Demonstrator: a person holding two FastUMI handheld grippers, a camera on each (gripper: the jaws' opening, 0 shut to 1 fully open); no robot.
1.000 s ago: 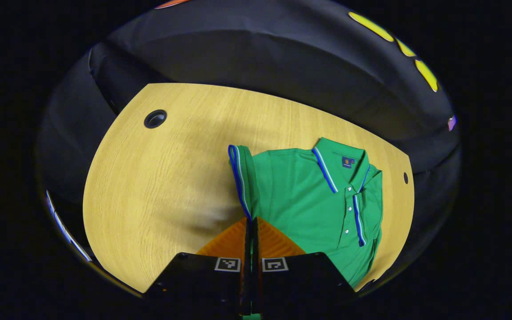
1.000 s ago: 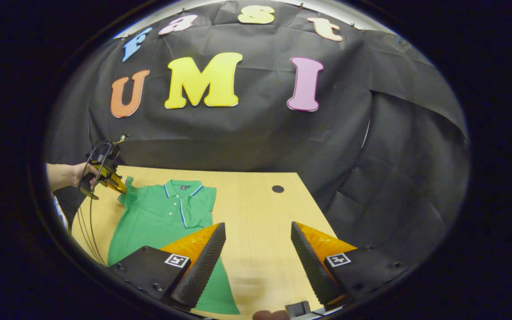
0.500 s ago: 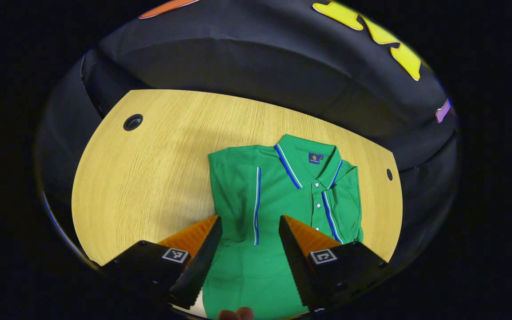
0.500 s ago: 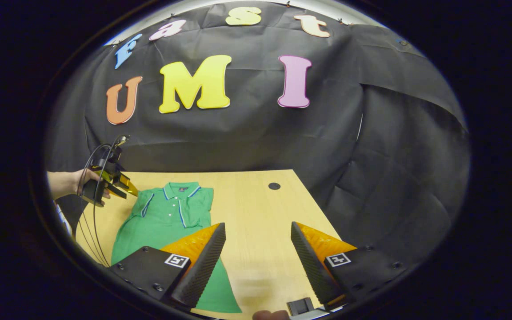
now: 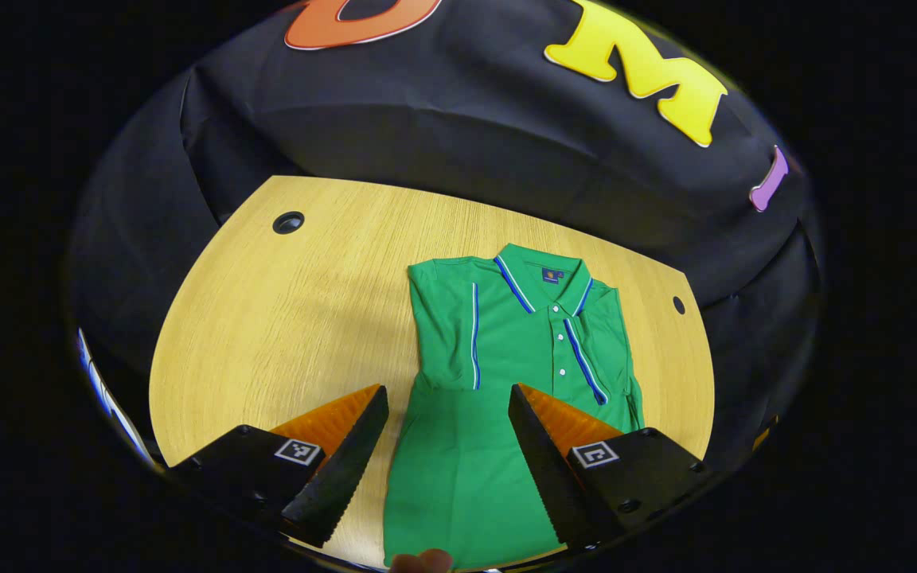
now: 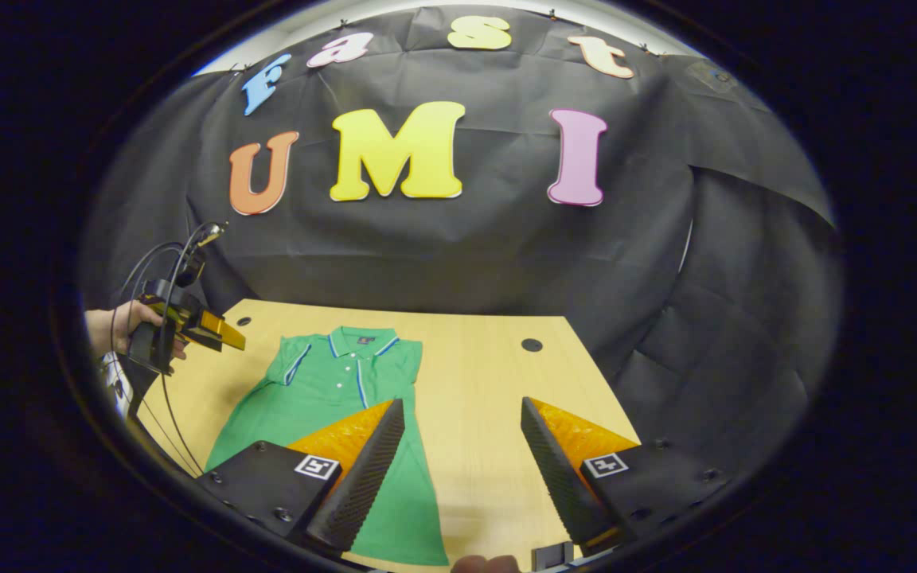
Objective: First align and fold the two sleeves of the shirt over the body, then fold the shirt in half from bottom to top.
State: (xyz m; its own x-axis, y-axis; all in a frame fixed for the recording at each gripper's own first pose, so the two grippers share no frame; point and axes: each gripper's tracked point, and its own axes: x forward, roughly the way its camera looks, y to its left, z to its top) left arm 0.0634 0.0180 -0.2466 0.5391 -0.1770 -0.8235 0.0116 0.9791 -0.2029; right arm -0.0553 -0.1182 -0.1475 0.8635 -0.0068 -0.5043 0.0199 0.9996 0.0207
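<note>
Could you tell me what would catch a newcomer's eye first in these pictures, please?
The bright green polo shirt stands out, lying flat on the pale wooden table with both sleeves folded over its body. The left tongs hang open above its lower half. In the right gripper view the right tongs are open over the table beside the shirt.

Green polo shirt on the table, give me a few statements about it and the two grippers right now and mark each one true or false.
1. The green polo shirt lies flat on the wooden table. True.
2. The left gripper is clamped on a sleeve. False: its fingers are spread and hold nothing.
3. The sleeve with the striped cuff is folded over the body. True.
4. The right gripper is shut. False: it is open.
5. The shirt is already folded in half bottom to top. False: the hem is still at the near edge.
</note>
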